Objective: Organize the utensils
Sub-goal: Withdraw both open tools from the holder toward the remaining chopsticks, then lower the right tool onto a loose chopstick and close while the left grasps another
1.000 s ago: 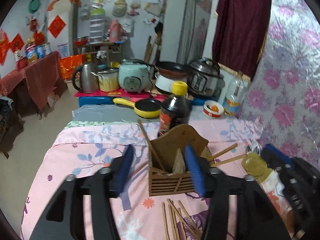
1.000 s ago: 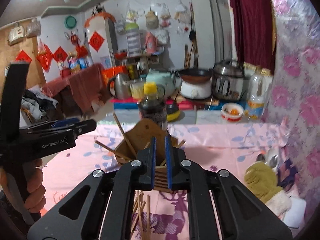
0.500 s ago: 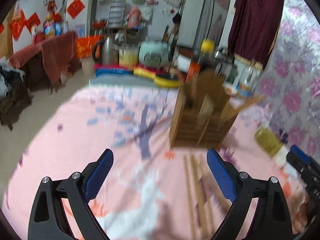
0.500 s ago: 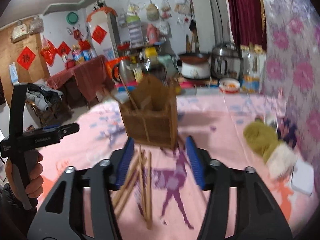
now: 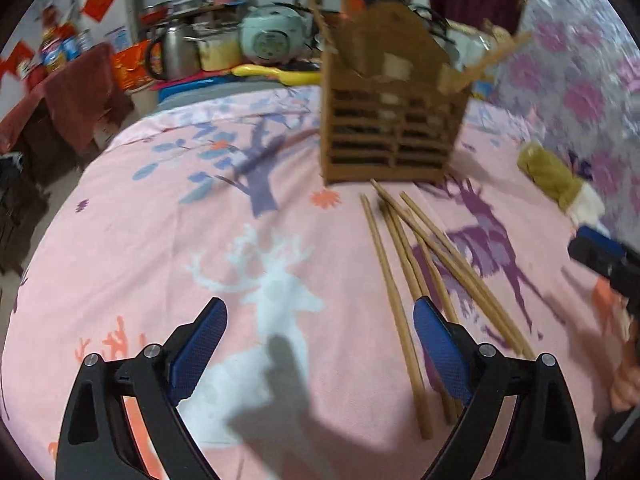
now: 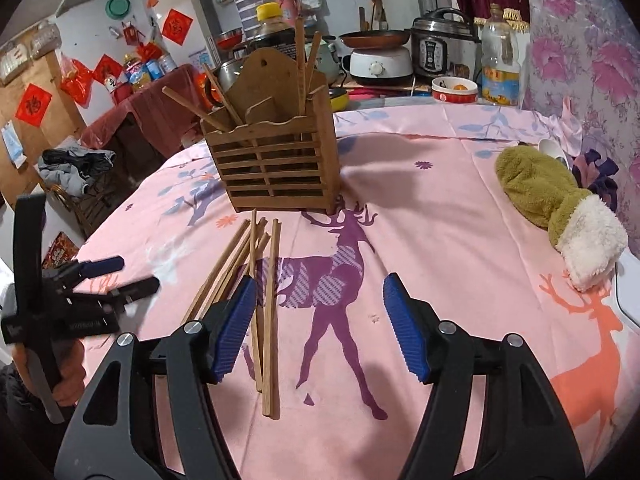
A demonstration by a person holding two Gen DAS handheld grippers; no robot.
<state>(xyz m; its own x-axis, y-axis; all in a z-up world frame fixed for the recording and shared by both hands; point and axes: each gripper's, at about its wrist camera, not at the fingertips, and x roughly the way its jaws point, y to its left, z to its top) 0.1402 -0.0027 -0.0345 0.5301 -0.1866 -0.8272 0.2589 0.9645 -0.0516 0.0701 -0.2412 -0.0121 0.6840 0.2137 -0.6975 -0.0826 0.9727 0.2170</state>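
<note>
Several wooden chopsticks [image 5: 404, 280] [image 6: 273, 264] lie loose on the pink deer-print cloth, in front of a slatted wooden holder [image 5: 388, 128] [image 6: 276, 164] that has a few chopsticks standing in it. My left gripper [image 5: 320, 316] [image 6: 124, 276] hovers wide open over the cloth, the pile by its right finger. The right gripper [image 6: 319, 292] [image 5: 600, 256] hangs low over the pile, its jaws opening. Its left finger is over the chopsticks, and one shows in the gap on the cloth below. No pad presses on anything.
An olive and white plush mitten [image 6: 552, 200] lies at the right. A dark sauce bottle [image 6: 272, 24] stands behind the holder. Cookers, a kettle, pans and a bowl [image 6: 454, 90] crowd the surface beyond. The cloth's left edge drops to the floor.
Both grippers have sunk toward the cloth and tipped down. The right one went from shut to open and the left one spread wider. The holder now sits higher in both views.
</note>
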